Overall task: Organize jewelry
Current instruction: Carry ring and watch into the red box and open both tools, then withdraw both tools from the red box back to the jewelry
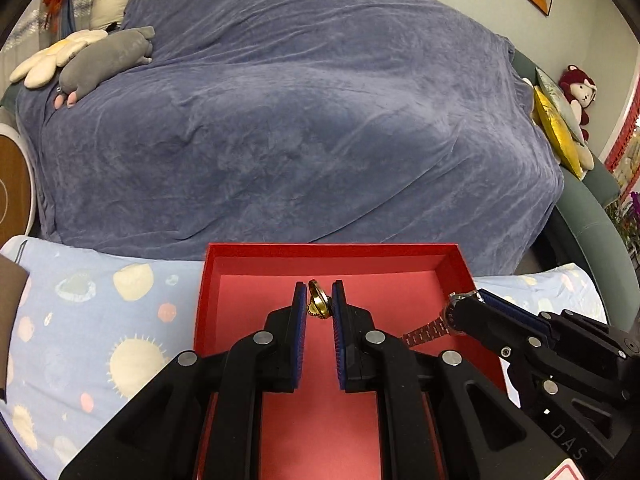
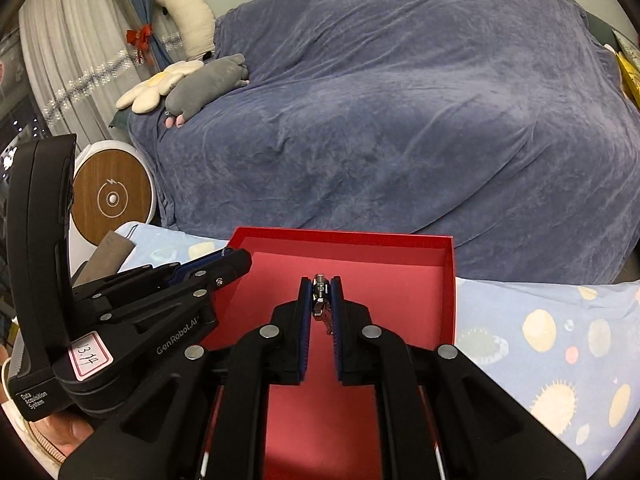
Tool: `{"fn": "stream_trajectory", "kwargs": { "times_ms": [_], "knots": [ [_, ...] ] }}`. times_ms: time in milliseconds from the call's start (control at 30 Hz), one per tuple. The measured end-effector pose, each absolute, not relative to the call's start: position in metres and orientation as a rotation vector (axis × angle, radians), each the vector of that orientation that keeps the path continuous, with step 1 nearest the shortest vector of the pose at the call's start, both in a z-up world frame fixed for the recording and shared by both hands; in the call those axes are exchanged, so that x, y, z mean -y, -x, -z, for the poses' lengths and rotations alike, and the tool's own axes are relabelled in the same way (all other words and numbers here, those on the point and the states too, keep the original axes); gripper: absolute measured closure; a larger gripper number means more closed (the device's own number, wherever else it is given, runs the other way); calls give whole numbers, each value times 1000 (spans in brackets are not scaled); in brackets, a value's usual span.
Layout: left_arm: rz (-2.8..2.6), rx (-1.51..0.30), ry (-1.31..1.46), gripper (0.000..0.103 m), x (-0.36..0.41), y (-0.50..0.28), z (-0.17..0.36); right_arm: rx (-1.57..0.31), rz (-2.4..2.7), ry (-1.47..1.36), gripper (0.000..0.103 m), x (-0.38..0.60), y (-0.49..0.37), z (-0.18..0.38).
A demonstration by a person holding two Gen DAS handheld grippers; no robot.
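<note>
- While both grippers hang over the red box (image 1: 452,268), each one pinches a piece of jewelry above the pink floor of that box.
- Nearest in the left wrist view, the left gripper (image 1: 319,300) has its blue pads pressed onto a gold ring (image 1: 318,301); the ring stands on edge between the tips, with a small ornate part showing at its lower edge.
- To the right in the same view, the right gripper (image 1: 466,300) reaches in over the right wall of the box, and a watch (image 1: 430,330) sticks out of it: the round case sits at the tips and the metal link band trails down and left.
- Nearest in the right wrist view, the right gripper (image 2: 320,292) is clamped on the watch (image 2: 320,300), seen edge-on as a thin silver stack between the pads.
- At the left of that view, the left gripper (image 2: 236,262) points in over the left wall of the box (image 2: 448,292); a label with handwritten digits sits on its body, and part of a hand (image 2: 66,436) shows below it.
- Under the box lies a pale blue cloth (image 1: 100,320) printed with suns and planets.
- Beyond it rises a sofa under a blue throw (image 1: 300,120).
- Farther back on the left, a grey plush (image 1: 108,60) lies against a flower cushion (image 1: 52,58).
- On the far right sit a yellow cushion (image 1: 556,132) and a red-haired doll (image 1: 578,92).
</note>
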State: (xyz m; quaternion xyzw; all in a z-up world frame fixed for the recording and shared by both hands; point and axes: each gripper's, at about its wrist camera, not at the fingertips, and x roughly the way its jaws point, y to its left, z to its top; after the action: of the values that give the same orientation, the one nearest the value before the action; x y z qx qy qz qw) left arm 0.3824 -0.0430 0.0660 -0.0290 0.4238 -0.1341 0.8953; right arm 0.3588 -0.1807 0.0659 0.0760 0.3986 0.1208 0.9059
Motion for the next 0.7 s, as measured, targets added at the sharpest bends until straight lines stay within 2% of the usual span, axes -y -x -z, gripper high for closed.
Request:
{"fn": "stream_trajectory", "kwargs": {
  "times_ms": [300,367,433,500,700],
  "knots": [
    [241,-998,6,93,49,-429,-15,-936,-133,-119,94,203,-394,-17],
    [236,-1029,15,84,46,-431,-8,-917,-110,-112,93,209,-390,-18],
    [228,-1036,21,51,42,-427,-10,-873,-86,-77,88,212,-379,-23],
    [213,-987,20,47,38,-414,-20,-831,-82,-90,71,219,-361,-33],
    [229,-889,65,47,11,-349,-65,-769,-95,-121,69,239,-281,-71]
  ]
}}
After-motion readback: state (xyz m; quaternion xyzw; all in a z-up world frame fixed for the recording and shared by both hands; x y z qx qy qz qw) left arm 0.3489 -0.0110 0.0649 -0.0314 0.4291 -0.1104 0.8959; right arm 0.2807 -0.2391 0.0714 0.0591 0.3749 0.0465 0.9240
